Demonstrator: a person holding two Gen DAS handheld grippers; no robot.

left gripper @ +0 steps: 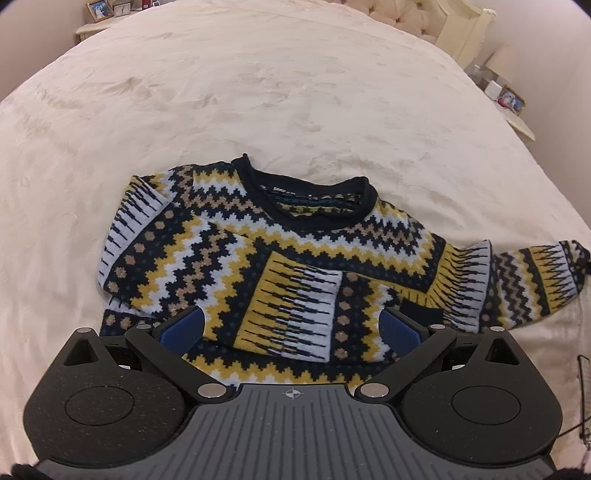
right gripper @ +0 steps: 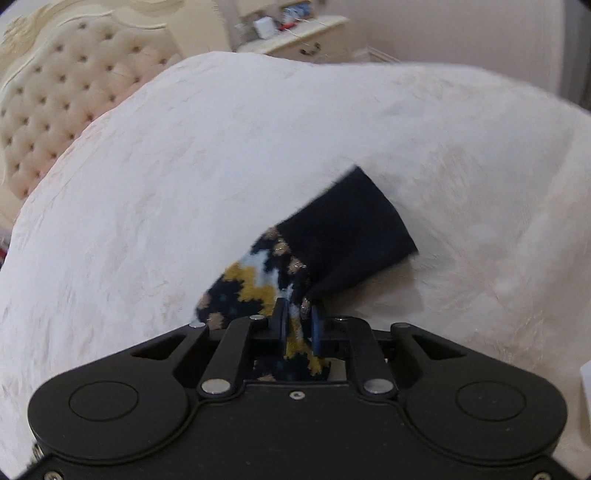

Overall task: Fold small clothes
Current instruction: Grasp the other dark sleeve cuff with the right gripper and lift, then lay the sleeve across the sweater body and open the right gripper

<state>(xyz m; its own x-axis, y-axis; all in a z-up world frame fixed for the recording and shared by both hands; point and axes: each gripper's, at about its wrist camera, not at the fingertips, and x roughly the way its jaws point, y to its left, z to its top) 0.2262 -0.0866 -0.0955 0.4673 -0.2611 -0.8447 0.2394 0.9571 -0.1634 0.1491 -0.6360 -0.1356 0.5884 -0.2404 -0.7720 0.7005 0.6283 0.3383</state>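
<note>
A small knitted sweater (left gripper: 280,258) in navy, yellow and white zigzags lies front up on the cream bed cover (left gripper: 258,92). One sleeve is folded across its chest; the other stretches out to the right. My left gripper (left gripper: 291,328) hovers open over the sweater's lower half, its blue pads (left gripper: 184,328) wide apart and holding nothing. In the right wrist view my right gripper (right gripper: 297,319) is shut on the sweater sleeve (right gripper: 258,288), pinching the patterned knit just behind the navy cuff (right gripper: 347,229), which sticks out ahead over the bed cover (right gripper: 221,147).
A tufted cream headboard (right gripper: 55,92) rises at the bed's head. Bedside tables with picture frames and small items stand at the far corners (left gripper: 99,14) (left gripper: 509,99) (right gripper: 295,33). Wide stretches of bed cover lie beyond the sweater.
</note>
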